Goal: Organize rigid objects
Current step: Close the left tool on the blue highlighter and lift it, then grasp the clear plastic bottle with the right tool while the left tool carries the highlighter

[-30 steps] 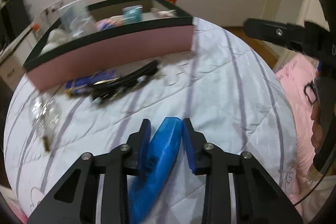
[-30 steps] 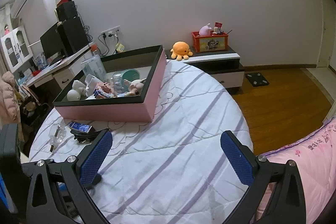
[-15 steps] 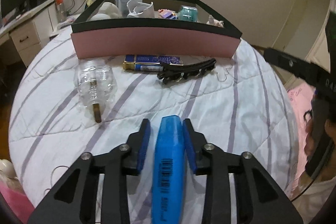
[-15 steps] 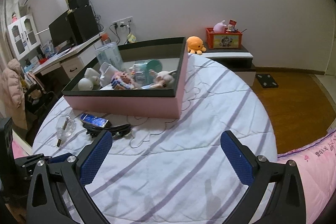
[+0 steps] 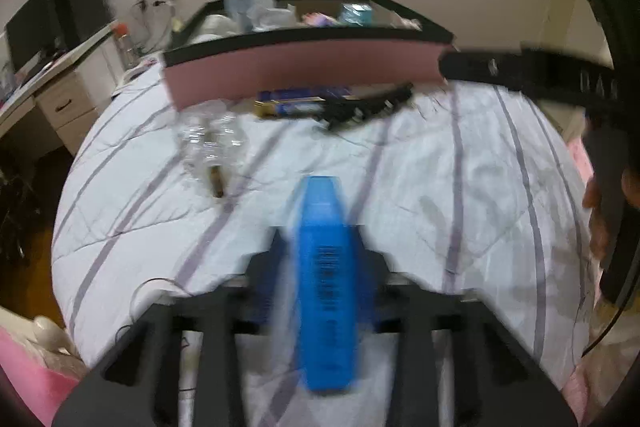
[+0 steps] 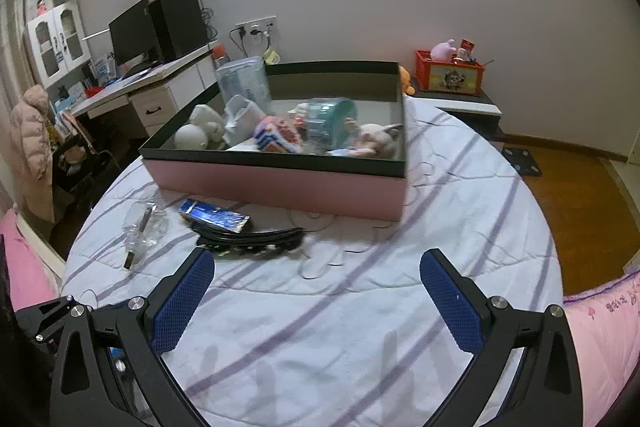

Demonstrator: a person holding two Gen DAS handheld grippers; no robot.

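Left gripper (image 5: 324, 267) clamped after just closing; right gripper (image 6: 316, 291) spread wide.

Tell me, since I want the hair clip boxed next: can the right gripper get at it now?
Probably yes. The right gripper is open and holds nothing, and the black hair clip lies just ahead of it on the bedspread with nothing between. The blue packet touches the clip's far side only.

You have a flat blue case (image 5: 326, 279) with a barcode, pointing away from you. On the striped bedspread before the pink box (image 6: 280, 183) lie a clear glass bulb (image 6: 144, 227), a blue packet (image 6: 214, 217) and a black hair clip (image 6: 256, 241).
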